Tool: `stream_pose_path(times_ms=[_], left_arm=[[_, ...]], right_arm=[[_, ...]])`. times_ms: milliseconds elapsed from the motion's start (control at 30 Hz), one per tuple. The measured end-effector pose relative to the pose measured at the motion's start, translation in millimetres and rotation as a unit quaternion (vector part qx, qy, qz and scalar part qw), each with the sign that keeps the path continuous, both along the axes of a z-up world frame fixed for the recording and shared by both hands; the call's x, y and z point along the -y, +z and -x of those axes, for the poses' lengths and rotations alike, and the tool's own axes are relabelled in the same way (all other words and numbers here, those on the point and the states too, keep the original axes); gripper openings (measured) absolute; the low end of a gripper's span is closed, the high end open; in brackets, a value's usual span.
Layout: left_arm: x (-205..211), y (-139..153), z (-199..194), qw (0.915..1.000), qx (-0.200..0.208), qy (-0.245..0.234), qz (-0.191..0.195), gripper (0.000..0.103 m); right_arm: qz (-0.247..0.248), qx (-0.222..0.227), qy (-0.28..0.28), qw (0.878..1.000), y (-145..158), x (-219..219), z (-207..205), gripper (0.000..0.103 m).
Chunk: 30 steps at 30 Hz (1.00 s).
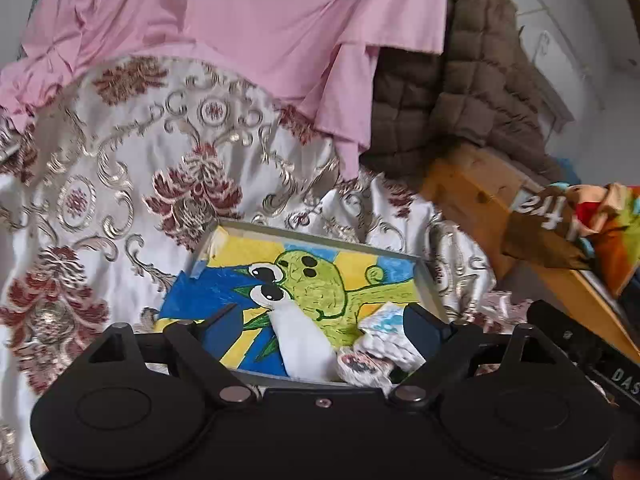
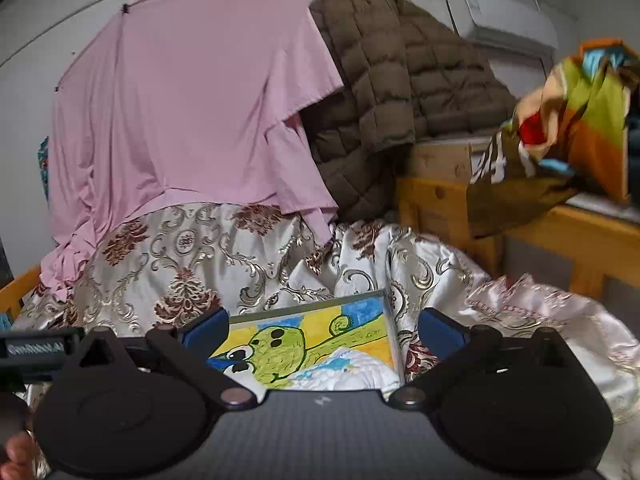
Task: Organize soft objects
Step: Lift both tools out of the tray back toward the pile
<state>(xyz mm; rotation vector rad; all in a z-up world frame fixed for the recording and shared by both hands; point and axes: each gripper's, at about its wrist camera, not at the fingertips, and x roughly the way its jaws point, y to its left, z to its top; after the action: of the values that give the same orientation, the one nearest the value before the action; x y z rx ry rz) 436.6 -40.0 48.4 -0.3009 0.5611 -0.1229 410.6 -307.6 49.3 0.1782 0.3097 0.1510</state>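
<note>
- A shiny cream brocade cloth with maroon and gold floral scrolls covers the surface across the middle and lower left of both views.
- A pale pink sheet hangs over its upper part, filling the upper left of each frame.
- A brown quilted padded cover is draped at upper right, beside the pink sheet.
- A yellow-orange wooden frame stands at right; a crumpled multicoloured striped cloth with white lettering rests on it.
- A white wall air-conditioner shows at the upper right of the right wrist view.
- A shallow grey-rimmed tray lined with a green cartoon-creature drawing on yellow and blue lies on the brocade at lower centre.
- Inside it, at its near end, lie a plain white folded cloth and a white crumpled cloth with light blue marks.
- The left tongs hang above the tray's near end, spread wide, holding nothing.
- The right tongs hang above the tray, spread apart and empty.
</note>
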Motion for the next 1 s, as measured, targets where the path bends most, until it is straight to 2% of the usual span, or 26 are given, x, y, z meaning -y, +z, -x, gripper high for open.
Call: stream_pose_path(times_ms=[200, 500, 800, 1000], left_arm=[[-12, 17, 64, 0.9997, 0.022, -0.007, -0.006, 0.092], [-35, 18, 156, 0.9990, 0.044, -0.008, -0.006, 0.098], [-62, 10, 230, 0.9986, 0.047, 0.005, -0.023, 0.101], [-84, 8, 255, 0.9989, 0.021, 0.009, -0.040, 0.102]], right_arm=[[0.024, 0.022, 0.015, 0.999, 13, -16, 57, 0.103], [0.046, 0.044, 0.040, 0.997, 13, -38, 135, 0.103], [0.066, 0.032, 0.070, 0.995, -1, -61, 195, 0.103], [0.070, -0.008, 0.114, 0.991, -17, -77, 219, 0.103]])
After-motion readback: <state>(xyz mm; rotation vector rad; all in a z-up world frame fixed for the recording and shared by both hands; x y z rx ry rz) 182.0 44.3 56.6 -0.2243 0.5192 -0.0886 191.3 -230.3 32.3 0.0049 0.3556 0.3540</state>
